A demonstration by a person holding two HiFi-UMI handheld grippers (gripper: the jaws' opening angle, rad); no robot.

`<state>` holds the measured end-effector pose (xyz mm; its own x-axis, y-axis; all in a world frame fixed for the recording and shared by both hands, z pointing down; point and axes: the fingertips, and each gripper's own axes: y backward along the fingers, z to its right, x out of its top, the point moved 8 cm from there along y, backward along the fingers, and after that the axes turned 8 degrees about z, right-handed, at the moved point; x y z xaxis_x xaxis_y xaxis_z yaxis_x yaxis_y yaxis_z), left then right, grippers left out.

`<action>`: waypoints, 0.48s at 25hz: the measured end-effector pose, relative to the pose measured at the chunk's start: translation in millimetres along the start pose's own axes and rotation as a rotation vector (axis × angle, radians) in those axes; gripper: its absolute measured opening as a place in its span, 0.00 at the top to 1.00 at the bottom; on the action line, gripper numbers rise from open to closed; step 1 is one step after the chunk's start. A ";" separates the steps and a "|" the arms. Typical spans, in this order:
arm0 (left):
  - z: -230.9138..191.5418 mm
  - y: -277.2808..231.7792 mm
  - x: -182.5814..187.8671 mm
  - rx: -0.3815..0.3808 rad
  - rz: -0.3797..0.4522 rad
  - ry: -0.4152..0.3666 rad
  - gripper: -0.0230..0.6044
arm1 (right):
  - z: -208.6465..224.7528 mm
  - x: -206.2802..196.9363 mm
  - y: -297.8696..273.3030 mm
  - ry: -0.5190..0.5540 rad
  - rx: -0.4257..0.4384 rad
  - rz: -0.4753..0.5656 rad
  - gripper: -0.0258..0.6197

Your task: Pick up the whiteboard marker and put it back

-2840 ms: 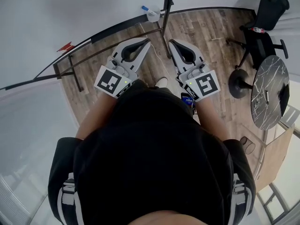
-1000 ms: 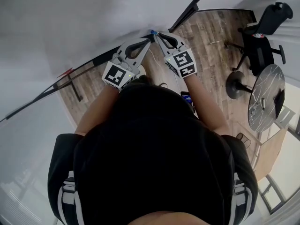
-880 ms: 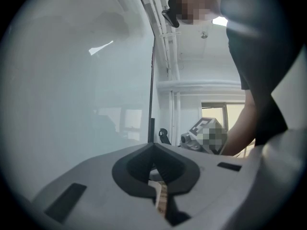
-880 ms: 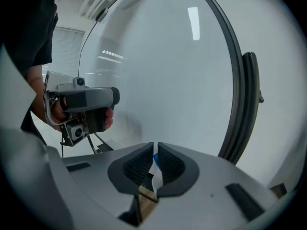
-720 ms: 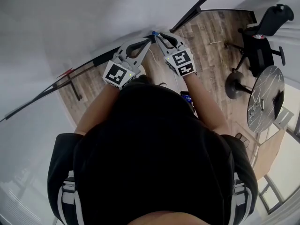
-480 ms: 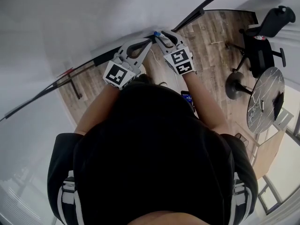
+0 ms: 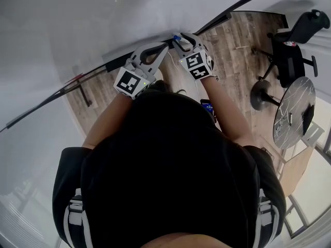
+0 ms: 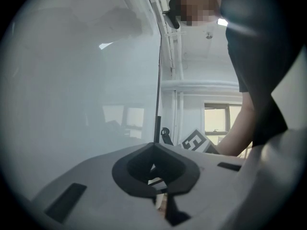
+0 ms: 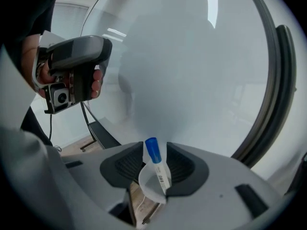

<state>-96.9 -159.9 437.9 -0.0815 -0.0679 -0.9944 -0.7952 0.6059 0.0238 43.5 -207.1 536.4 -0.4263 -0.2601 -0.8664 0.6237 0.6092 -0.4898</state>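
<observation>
Already the whiteboard marker (image 9: 157, 163) stands blue cap up in its clear holder cup (image 9: 149, 188) by the whiteboard (image 9: 192, 71). It sits between the jaws of the right gripper (image 9: 156, 147), which have just been opening and do not clamp it. The left gripper (image 8: 154, 145) is closed and empty, so seemingly only the withdrawal is left.

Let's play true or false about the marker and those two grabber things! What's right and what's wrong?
1. The marker has a blue cap. True.
2. The marker lies on the ground. False: it stands in a see-through cup.
3. The right gripper squeezes the marker. False: its jaws have just been opening and stand apart, with the marker between them, not pinched.
4. The left gripper has its jaws together. True.
5. A black chair stands on the wooden floor. True.
</observation>
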 end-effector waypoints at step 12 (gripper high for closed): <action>-4.3 10.6 -3.2 0.019 0.009 0.002 0.96 | -5.3 -9.5 -13.9 0.079 -0.041 -0.062 0.75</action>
<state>-107.7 -156.6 441.7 -0.0895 -0.0635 -0.9940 -0.7832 0.6211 0.0308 35.4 -209.2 551.9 -0.5146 -0.2391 -0.8234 0.5681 0.6242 -0.5363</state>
